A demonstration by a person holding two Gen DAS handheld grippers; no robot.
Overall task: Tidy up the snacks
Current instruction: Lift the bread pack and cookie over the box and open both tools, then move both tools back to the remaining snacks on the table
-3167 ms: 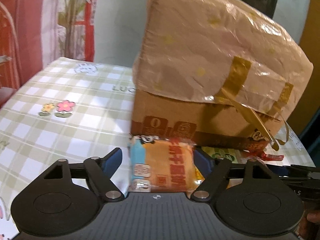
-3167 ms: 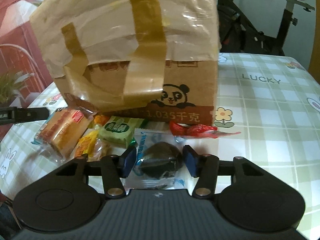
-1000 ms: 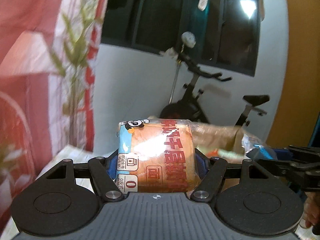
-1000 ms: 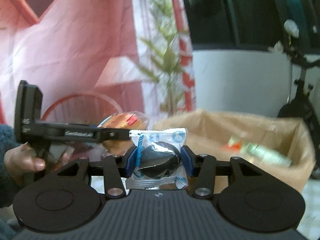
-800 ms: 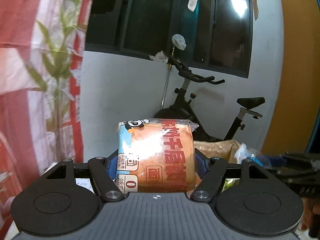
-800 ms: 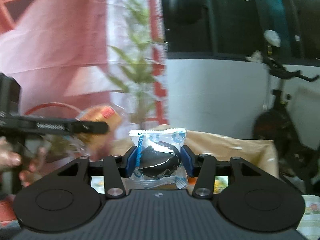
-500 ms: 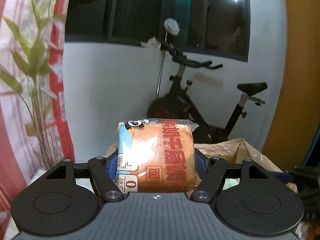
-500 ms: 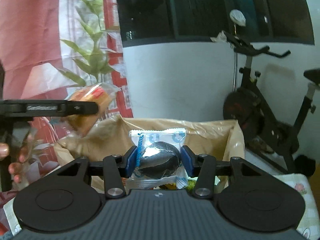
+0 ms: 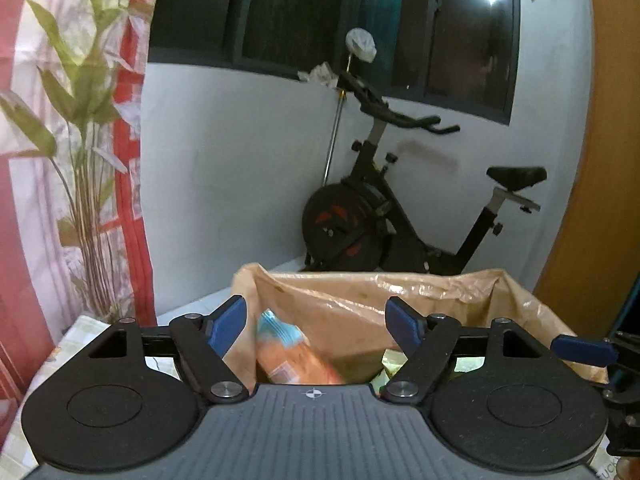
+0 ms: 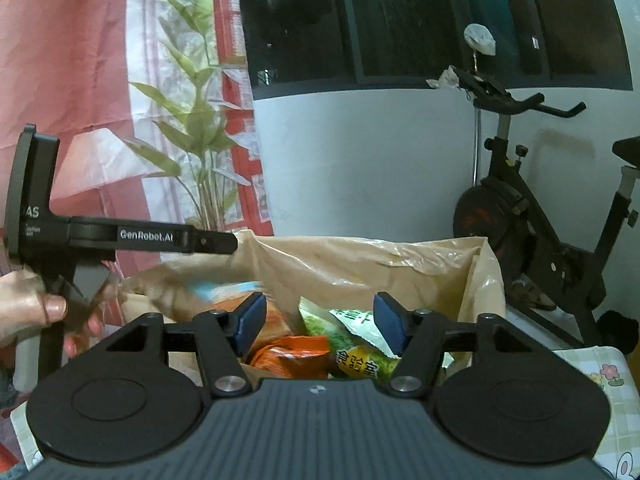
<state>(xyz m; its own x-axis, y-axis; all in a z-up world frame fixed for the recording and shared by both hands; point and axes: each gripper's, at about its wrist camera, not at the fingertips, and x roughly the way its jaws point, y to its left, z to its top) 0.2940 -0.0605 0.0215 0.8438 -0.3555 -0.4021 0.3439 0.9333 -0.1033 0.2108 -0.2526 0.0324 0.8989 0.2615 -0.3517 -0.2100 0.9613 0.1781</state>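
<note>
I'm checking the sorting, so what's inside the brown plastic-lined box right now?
Inside the brown plastic-lined box: an orange crinkled packet, a green-and-white packet and the blurred orange bread pack. Anything beneath them is covered.

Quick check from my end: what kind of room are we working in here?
Most likely a room in a home, not a lab or shop: an exercise bike stands against the wall under a dark window, a patterned curtain hangs at the side, and the lined snack box sits on a checked tablecloth.

Black claw (image 9: 316,322), seemingly blue pads (image 9: 226,322)
</note>
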